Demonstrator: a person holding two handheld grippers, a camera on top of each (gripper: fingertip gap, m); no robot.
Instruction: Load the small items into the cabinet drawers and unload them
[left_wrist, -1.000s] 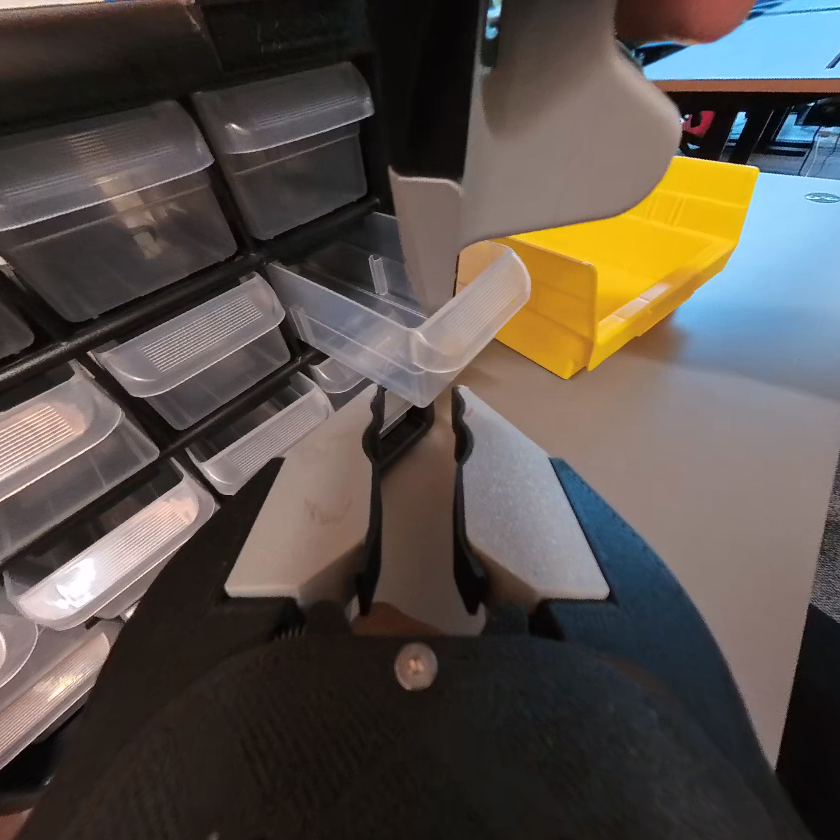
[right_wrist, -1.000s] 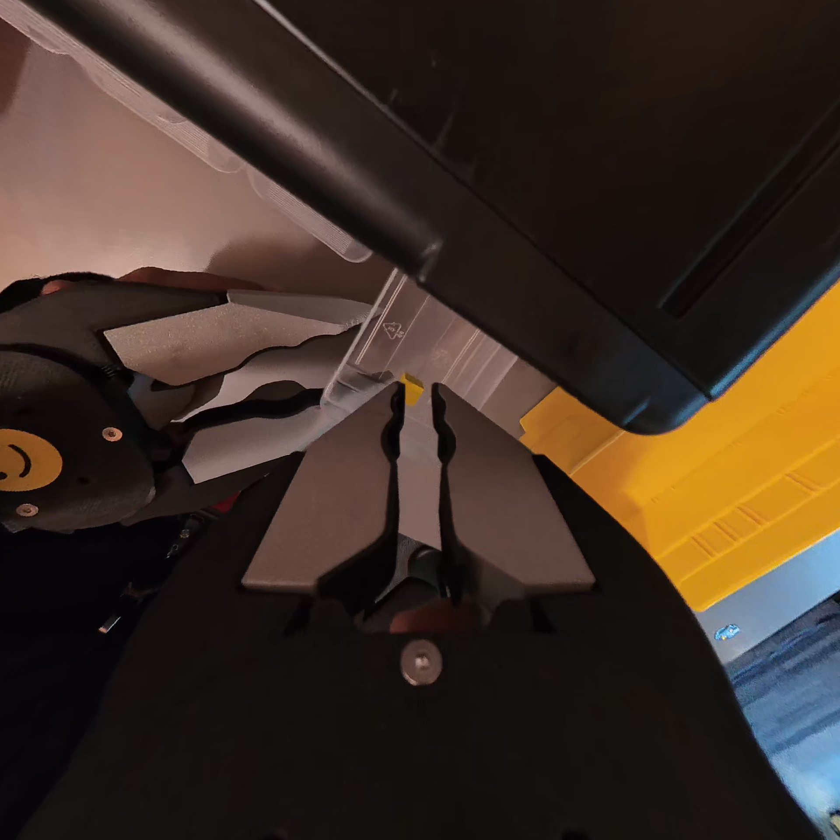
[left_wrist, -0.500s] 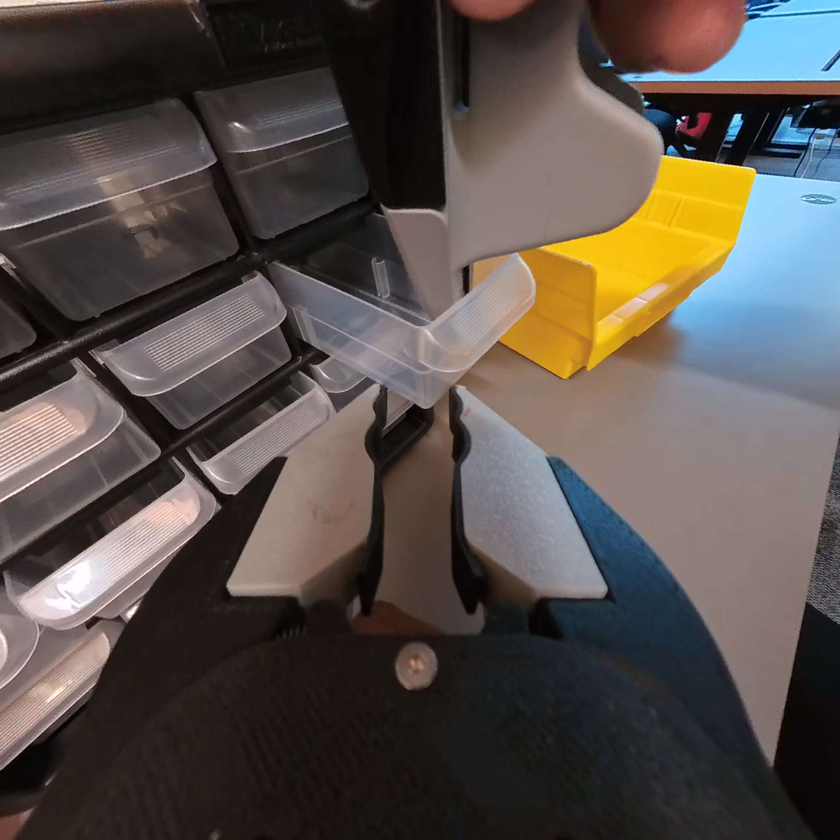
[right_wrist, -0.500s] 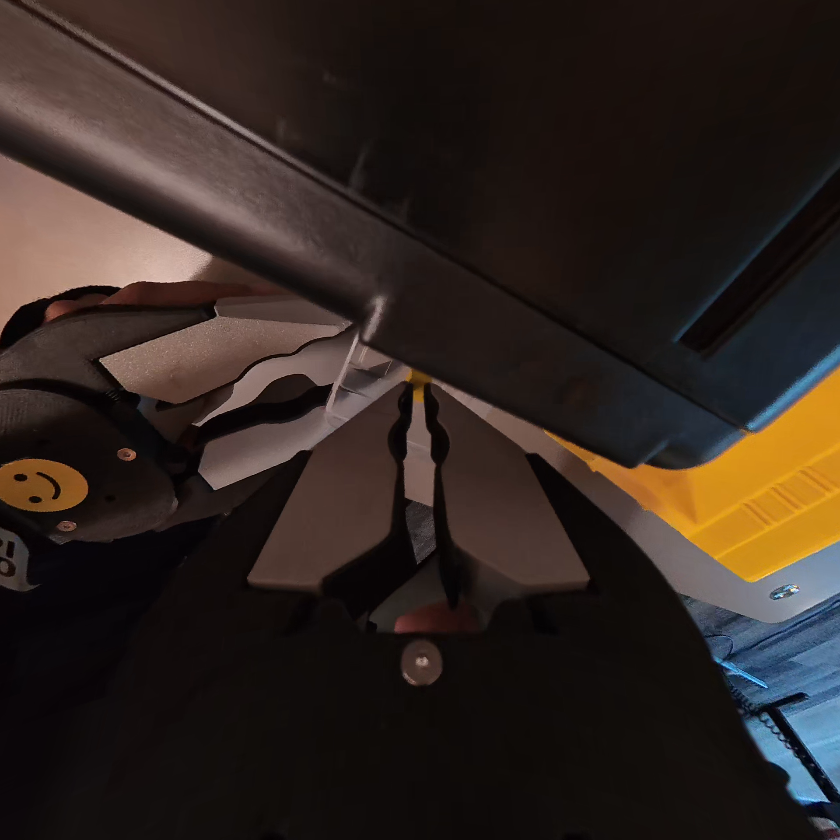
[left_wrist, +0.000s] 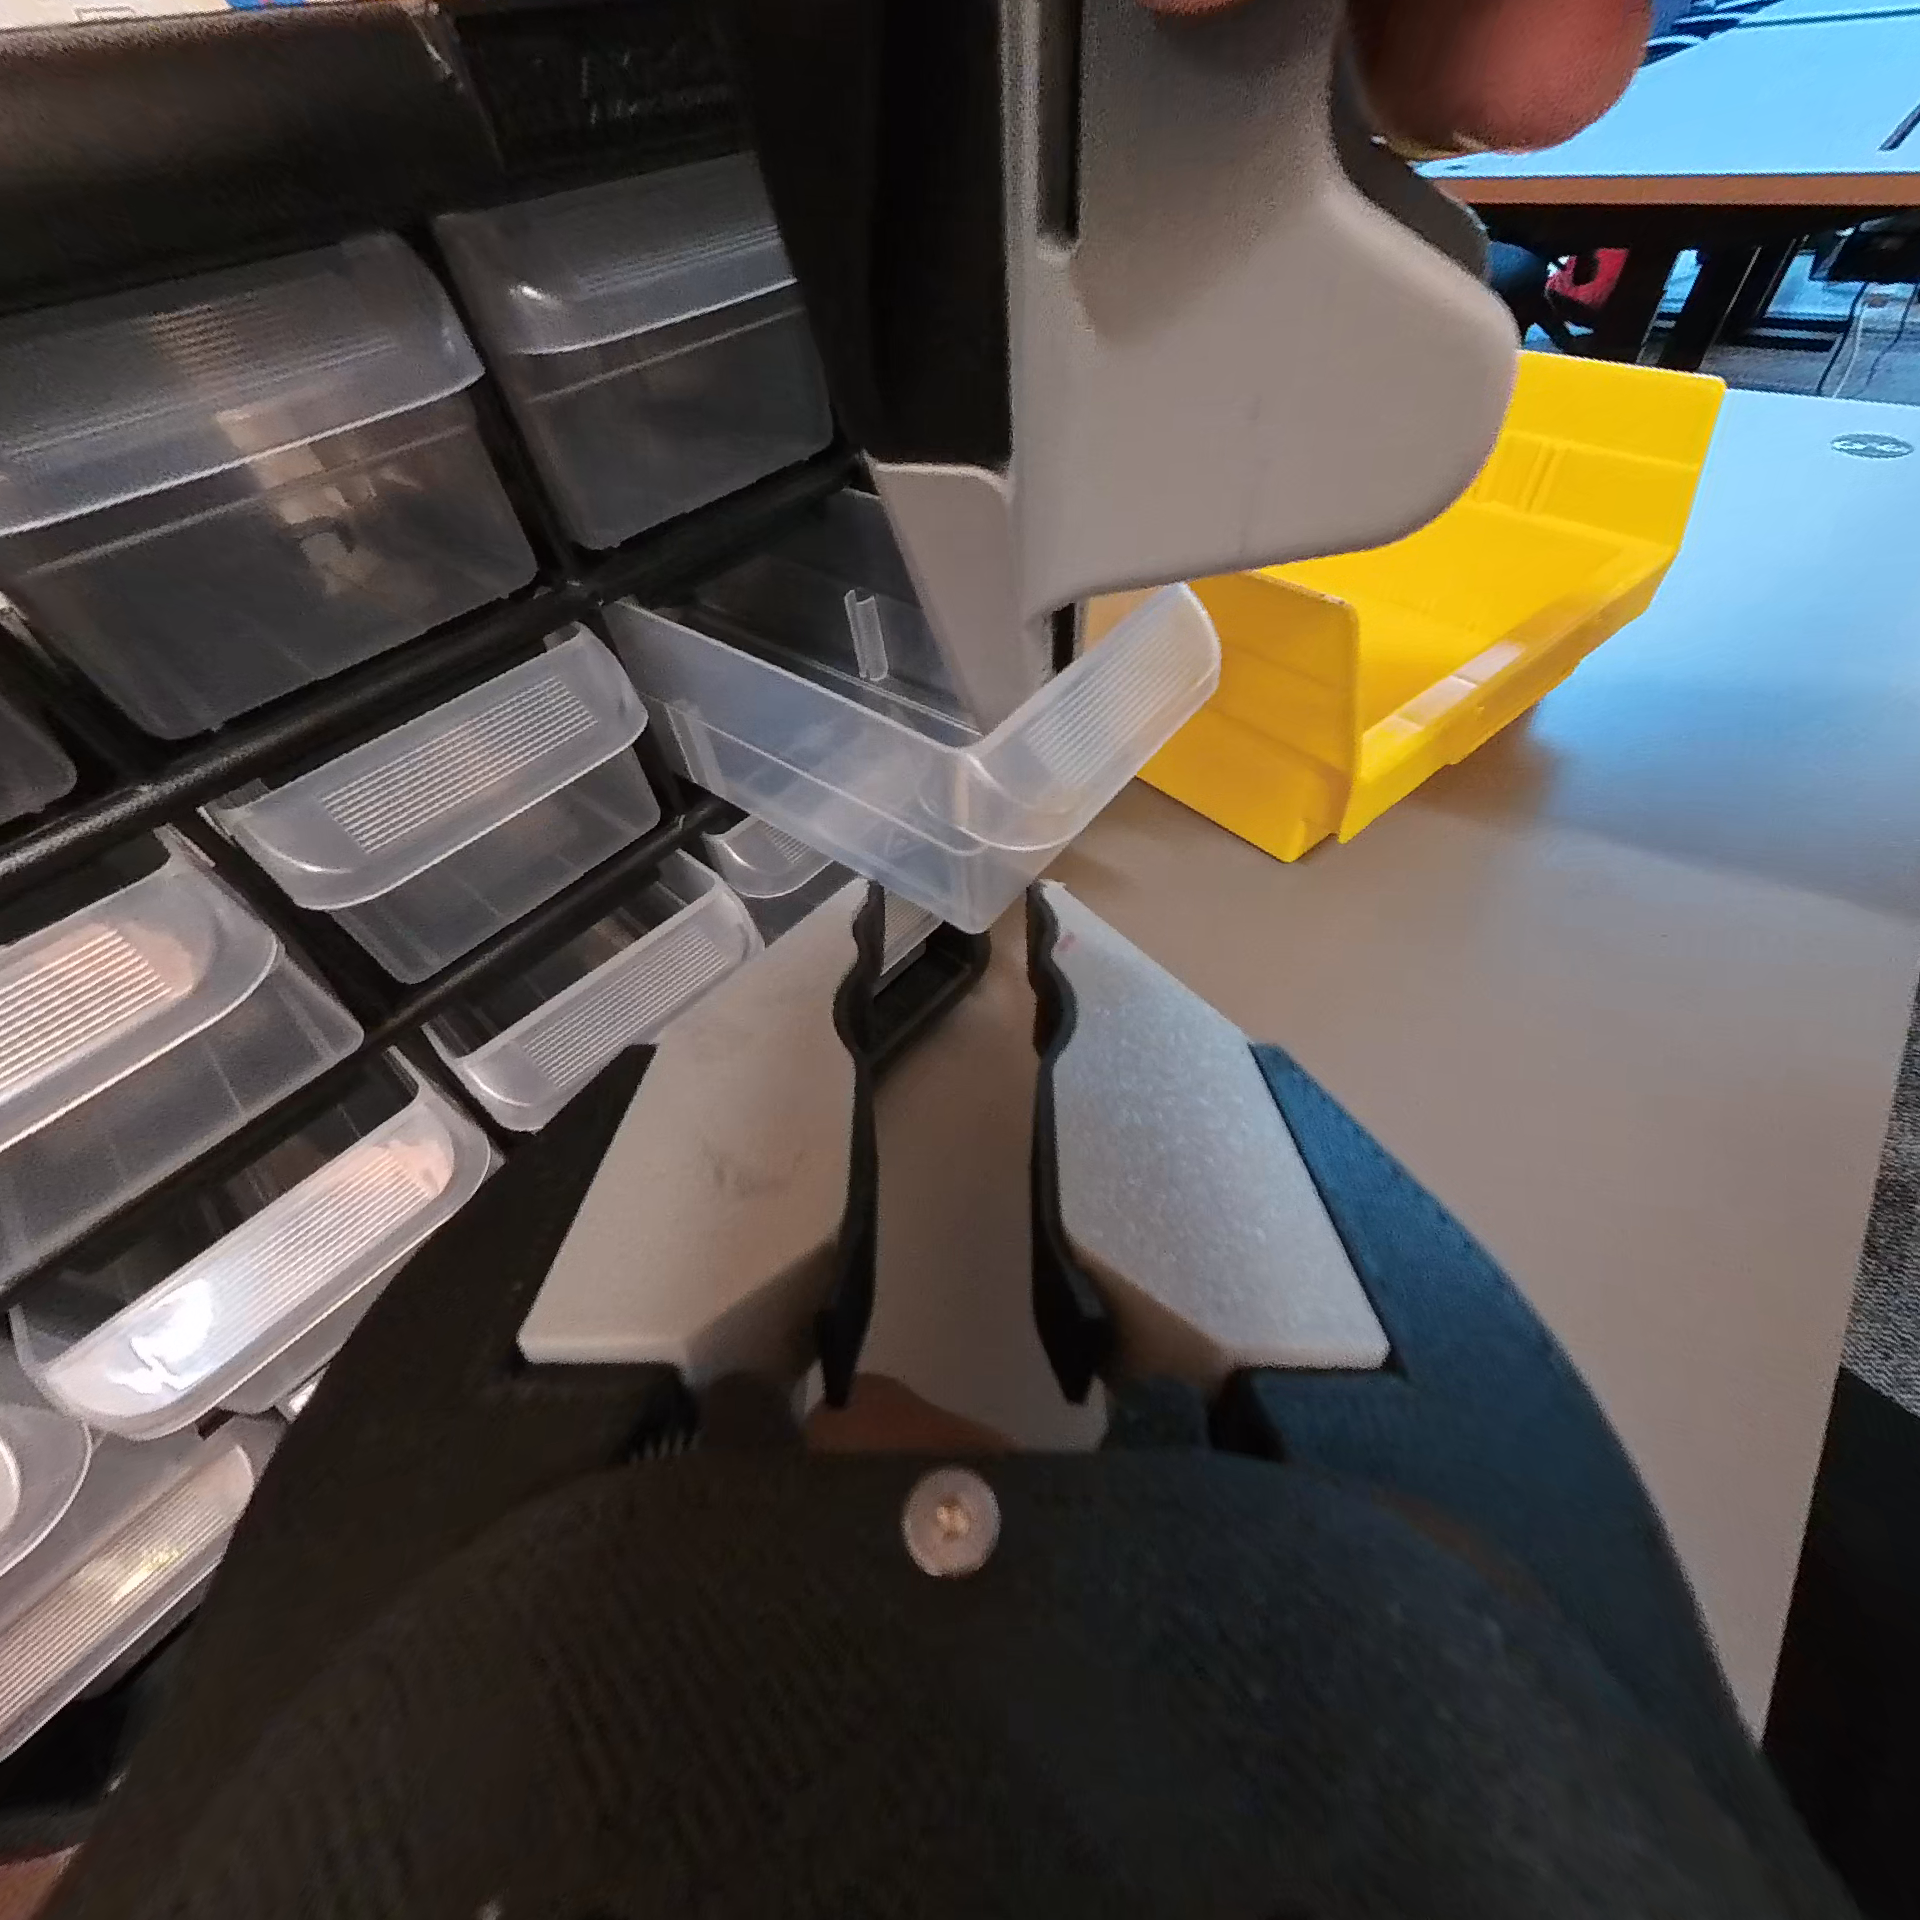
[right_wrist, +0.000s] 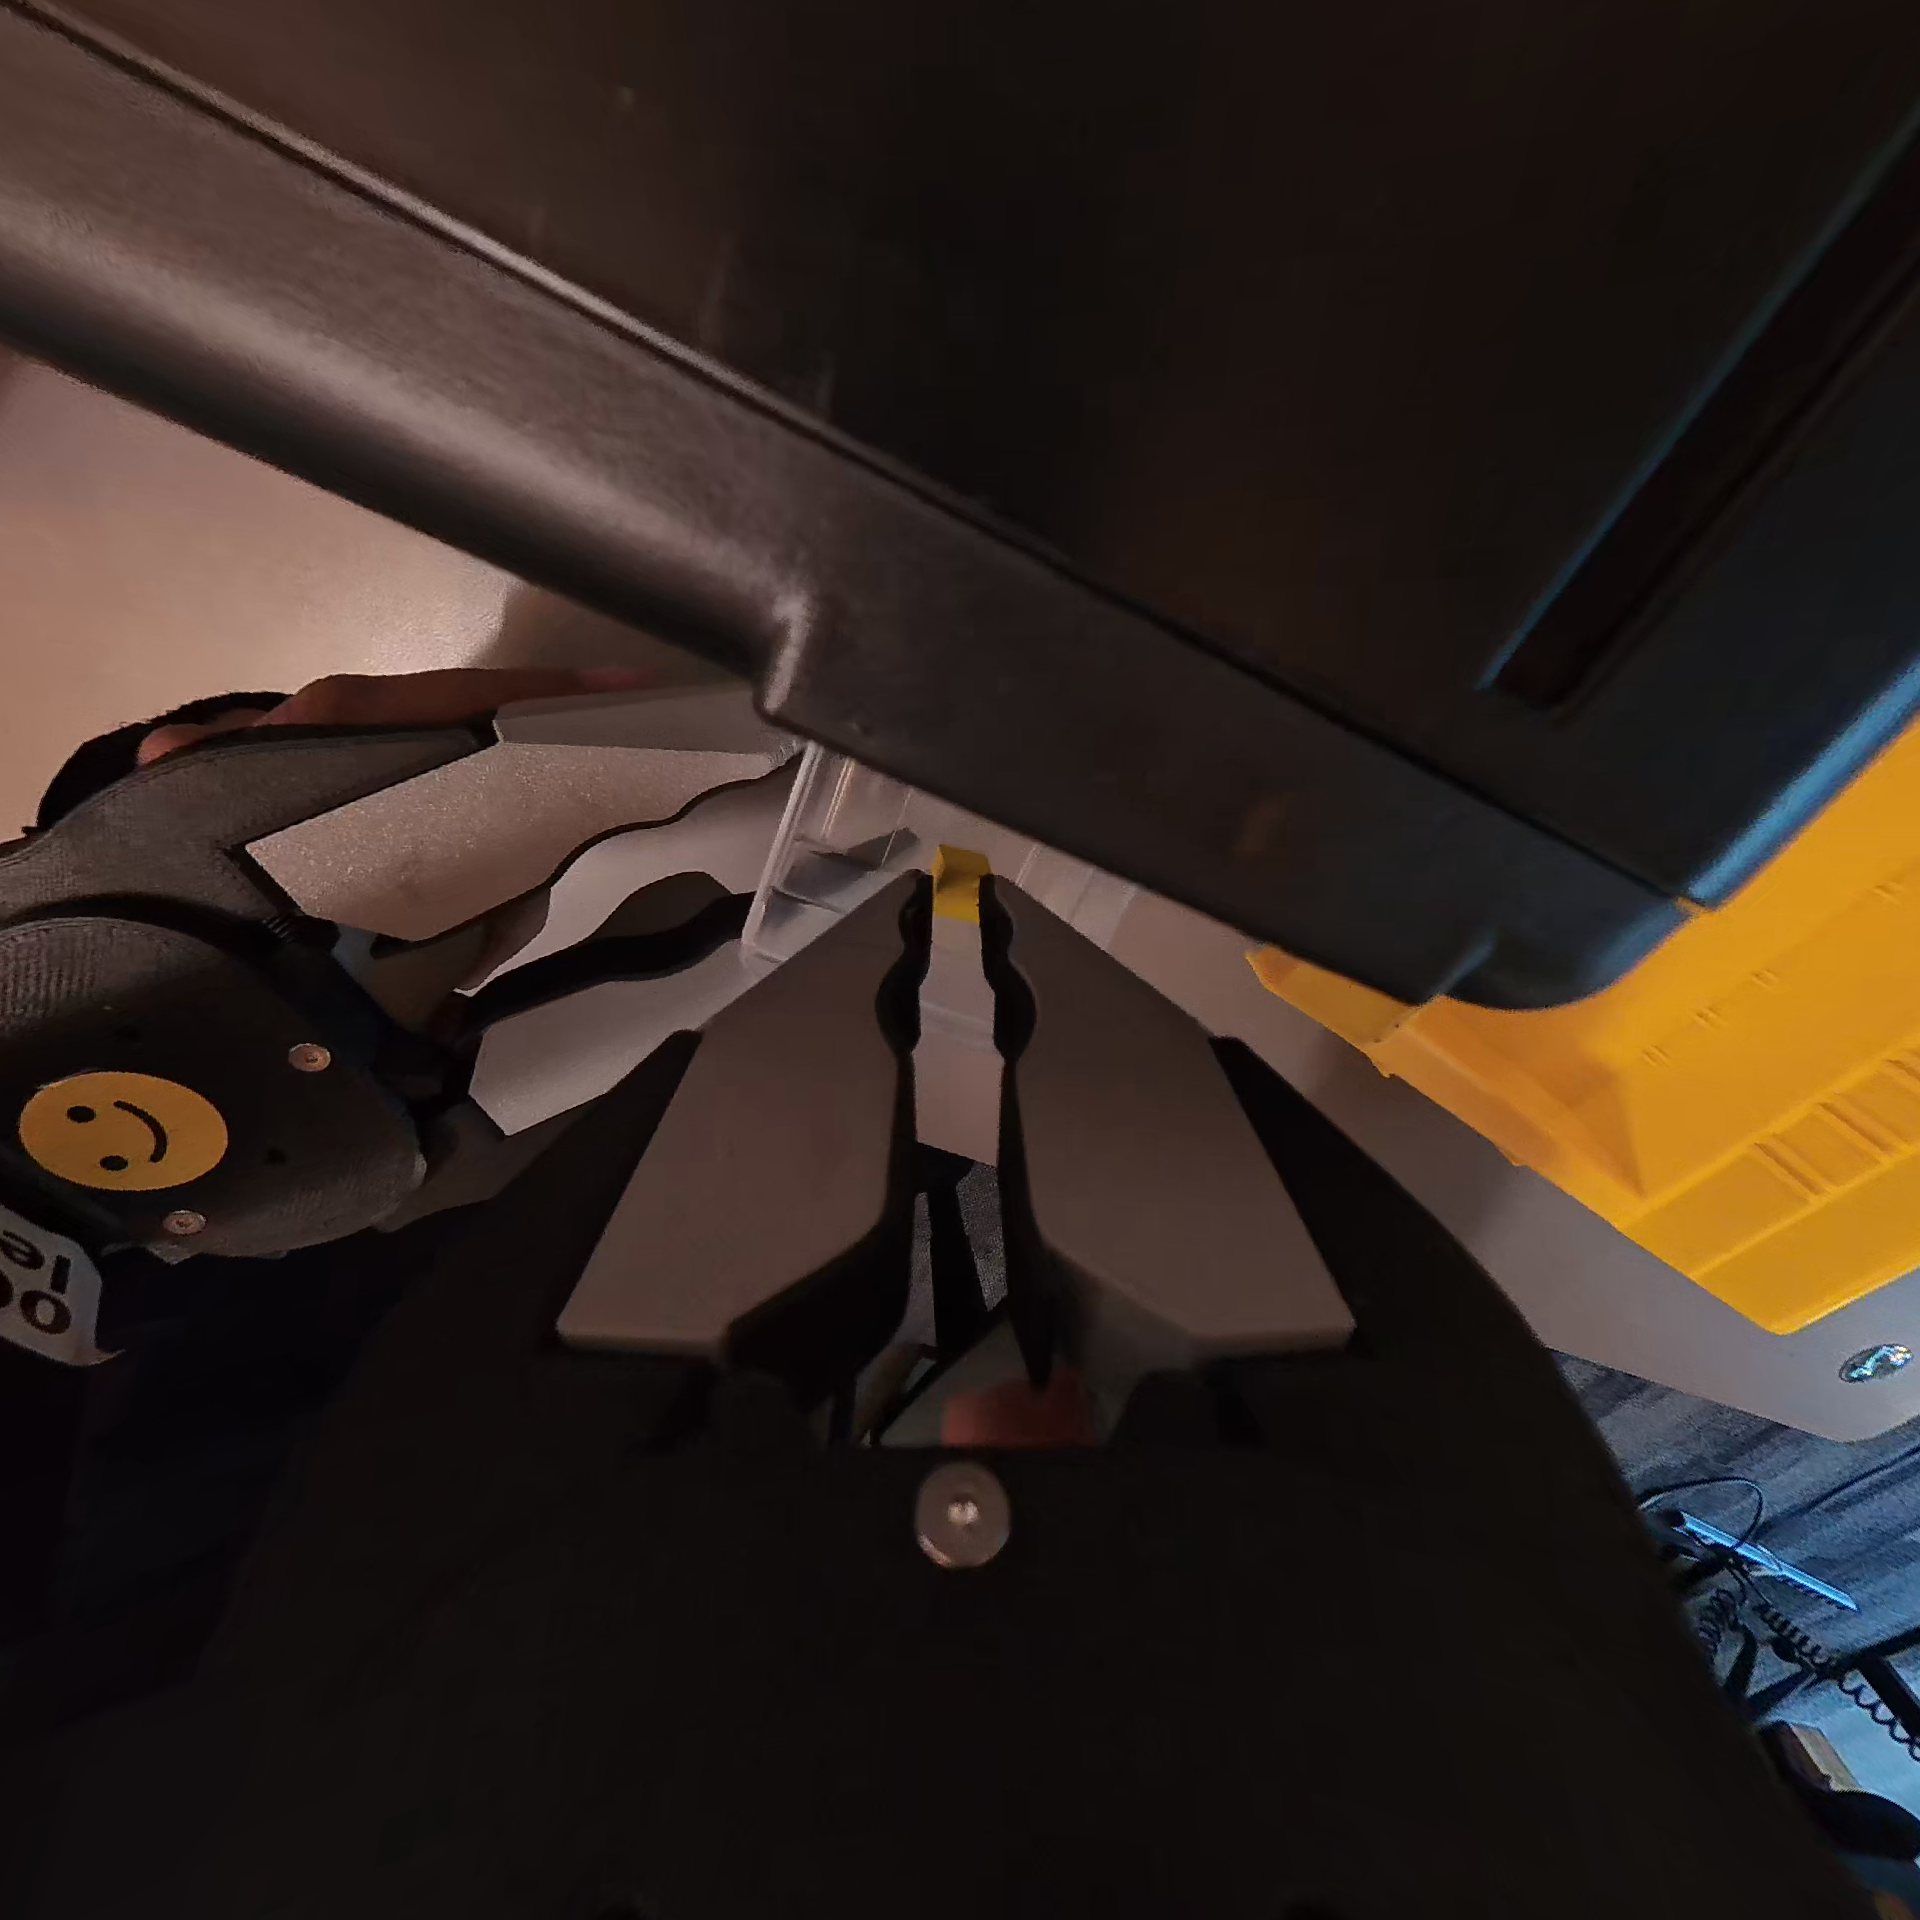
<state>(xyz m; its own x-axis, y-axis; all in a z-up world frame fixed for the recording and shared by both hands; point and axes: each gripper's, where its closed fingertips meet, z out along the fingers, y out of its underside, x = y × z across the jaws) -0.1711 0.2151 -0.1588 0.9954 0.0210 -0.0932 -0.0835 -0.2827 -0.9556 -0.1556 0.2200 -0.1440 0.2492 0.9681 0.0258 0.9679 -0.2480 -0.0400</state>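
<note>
A black cabinet (left_wrist: 260, 125) holds clear drawers. One clear drawer (left_wrist: 831, 748) is pulled out. My left gripper (left_wrist: 948, 904) is open and empty; the drawer's front corner hangs just above its tips. My right gripper reaches down into that drawer, and its grey fingers (left_wrist: 1195, 395) show in the left wrist view. In the right wrist view my right gripper (right_wrist: 951, 904) has its jaws a little apart, with a small yellow block (right_wrist: 958, 878) on the drawer floor between its tips. I see no firm pinch on the block. The left gripper (right_wrist: 764, 842) shows beside the drawer (right_wrist: 800, 883).
A yellow bin (left_wrist: 1455, 644) stands on the grey table (left_wrist: 1507, 1039) right of the cabinet; it also shows in the right wrist view (right_wrist: 1662, 1091). The cabinet's black side (right_wrist: 1039, 416) hangs close over my right gripper. Shut clear drawers (left_wrist: 436, 769) fill the cabinet's left. Left and right tips are no more than a few centimetres apart.
My right gripper's pads came nearly together just short of the yellow block, then parted again around it. The right gripper shifted slightly at the drawer. My left gripper has stayed under the drawer's corner.
</note>
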